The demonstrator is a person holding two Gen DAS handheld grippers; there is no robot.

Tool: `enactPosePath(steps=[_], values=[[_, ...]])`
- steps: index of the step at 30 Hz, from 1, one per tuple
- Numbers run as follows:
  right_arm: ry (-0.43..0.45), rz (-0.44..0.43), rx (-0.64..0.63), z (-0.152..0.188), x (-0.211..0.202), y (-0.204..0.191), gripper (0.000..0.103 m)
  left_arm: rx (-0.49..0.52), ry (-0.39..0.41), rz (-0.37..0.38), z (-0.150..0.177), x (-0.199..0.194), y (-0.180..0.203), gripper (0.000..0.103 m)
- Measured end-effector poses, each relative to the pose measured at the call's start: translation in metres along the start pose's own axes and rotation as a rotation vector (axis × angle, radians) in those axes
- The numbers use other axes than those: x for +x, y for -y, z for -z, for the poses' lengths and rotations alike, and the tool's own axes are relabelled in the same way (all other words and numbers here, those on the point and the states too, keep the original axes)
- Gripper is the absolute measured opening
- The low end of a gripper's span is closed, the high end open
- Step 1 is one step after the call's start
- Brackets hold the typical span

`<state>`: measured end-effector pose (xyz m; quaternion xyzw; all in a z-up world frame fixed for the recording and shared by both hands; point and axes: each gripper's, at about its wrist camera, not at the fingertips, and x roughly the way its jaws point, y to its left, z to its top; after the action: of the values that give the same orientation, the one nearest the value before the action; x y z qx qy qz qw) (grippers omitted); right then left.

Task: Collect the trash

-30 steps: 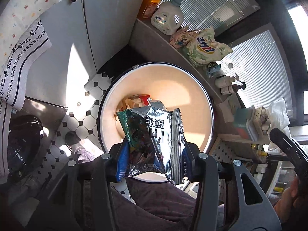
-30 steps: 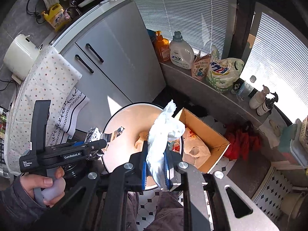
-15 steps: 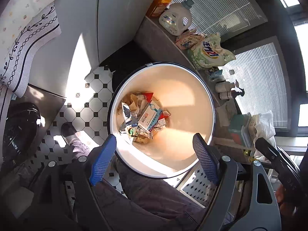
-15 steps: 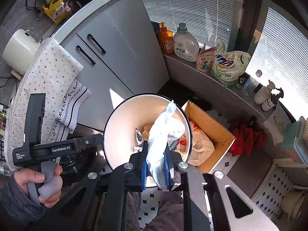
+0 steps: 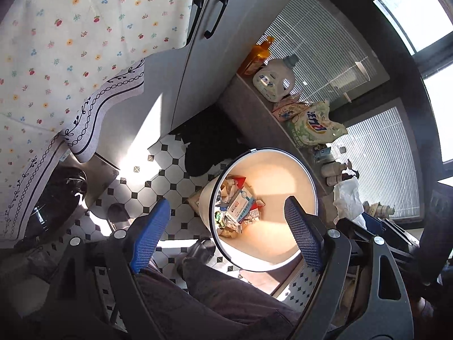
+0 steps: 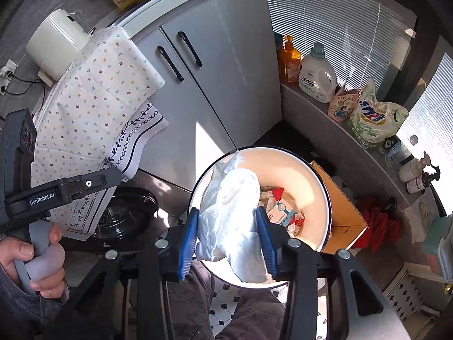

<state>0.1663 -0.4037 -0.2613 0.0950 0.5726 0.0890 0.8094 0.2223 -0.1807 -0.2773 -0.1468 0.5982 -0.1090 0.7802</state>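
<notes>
A round cream trash bin with a dark rim stands on the tiled floor, with wrappers and a small carton at its bottom. My left gripper is open and empty, to the left of and above the bin. In the right wrist view my right gripper is over the bin, its jaws parted wider than before, with a crumpled white tissue still between the pads. The tissue also shows in the left wrist view.
Grey cabinet doors stand behind the bin. A cardboard box sits right of it. A ledge holds detergent bottles and bags. A floral cloth hangs at left. My legs are below.
My left gripper opened and dropped the silver snack bag into the bin, then pulled back and left. My right gripper moved over the bin and its jaws widened around the tissue.
</notes>
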Motion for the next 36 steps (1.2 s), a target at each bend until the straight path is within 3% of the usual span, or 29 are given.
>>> enactPosePath(steps=[13,20,26,36], values=[[0.068,0.0,0.013,-0.019,-0.038,0.019,0.073,-0.047,0.115,-0.025,0.005,-0.051,0.001,0.082],[0.083,-0.023,-0.022,-0.032,-0.057,0.024,0.083,-0.111,0.232,-0.08,0.015,-0.112,-0.001,0.089],[0.137,-0.039,-0.027,-0.045,-0.08,0.007,0.095,-0.137,0.335,-0.089,0.026,-0.168,-0.006,0.096],[0.25,-0.046,-0.035,-0.04,-0.135,-0.048,0.095,-0.097,0.486,-0.138,0.046,-0.255,-0.028,0.097]])
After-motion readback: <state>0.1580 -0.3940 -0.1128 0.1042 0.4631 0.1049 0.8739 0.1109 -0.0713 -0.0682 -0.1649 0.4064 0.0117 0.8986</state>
